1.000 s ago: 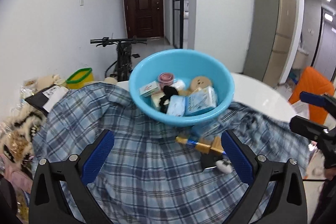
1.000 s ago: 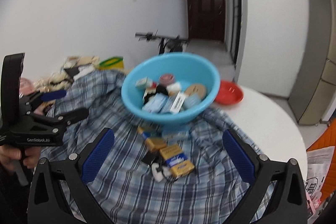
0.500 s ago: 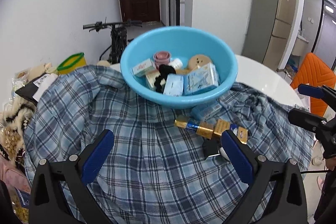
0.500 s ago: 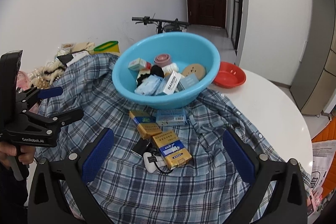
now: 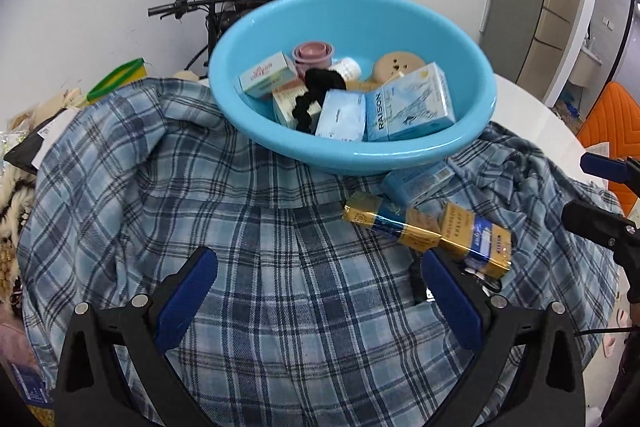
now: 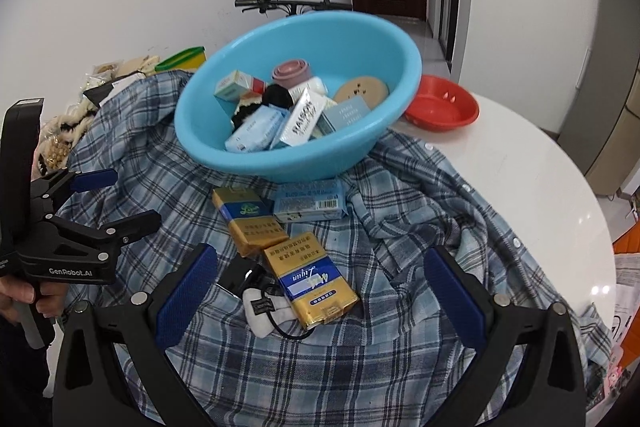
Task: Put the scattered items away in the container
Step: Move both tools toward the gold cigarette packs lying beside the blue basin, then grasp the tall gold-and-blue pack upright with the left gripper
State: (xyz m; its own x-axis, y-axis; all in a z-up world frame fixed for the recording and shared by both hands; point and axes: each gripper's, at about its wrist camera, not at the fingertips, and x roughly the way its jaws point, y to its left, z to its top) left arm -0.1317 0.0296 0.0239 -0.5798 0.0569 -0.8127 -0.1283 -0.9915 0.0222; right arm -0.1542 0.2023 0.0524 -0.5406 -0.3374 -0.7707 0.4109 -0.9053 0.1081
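Right wrist view is centred on the scattered items left on the plaid shirt (image 6: 400, 227): two gold packs, the nearer gold pack (image 6: 310, 285) and the farther gold pack (image 6: 250, 221), a pale blue box (image 6: 310, 203) touching the foot of the bowl, and a small white pouch (image 6: 266, 309) with a black cord at lower centre. The blue bowl (image 6: 256, 163), in the upper middle of the frame, is already loaded with boxes, a black hair tie and a pink cup. Compared with a second ago, both cameras have been brought closer and tipped downward, so the loose packs now sit larger and nearer the frame centre; a pickup is judged to be in preparation. The right gripper (image 6: 320, 303) is held spread wide with nothing between its fingers, straddling the nearer pack and pouch from above. The left gripper (image 6: 116, 199), seen at the left edge, is likewise parted and carries nothing; in its own view it (image 5: 316, 303) is poised over bare cloth. A red dish (image 6: 442, 107) is seen at upper right.
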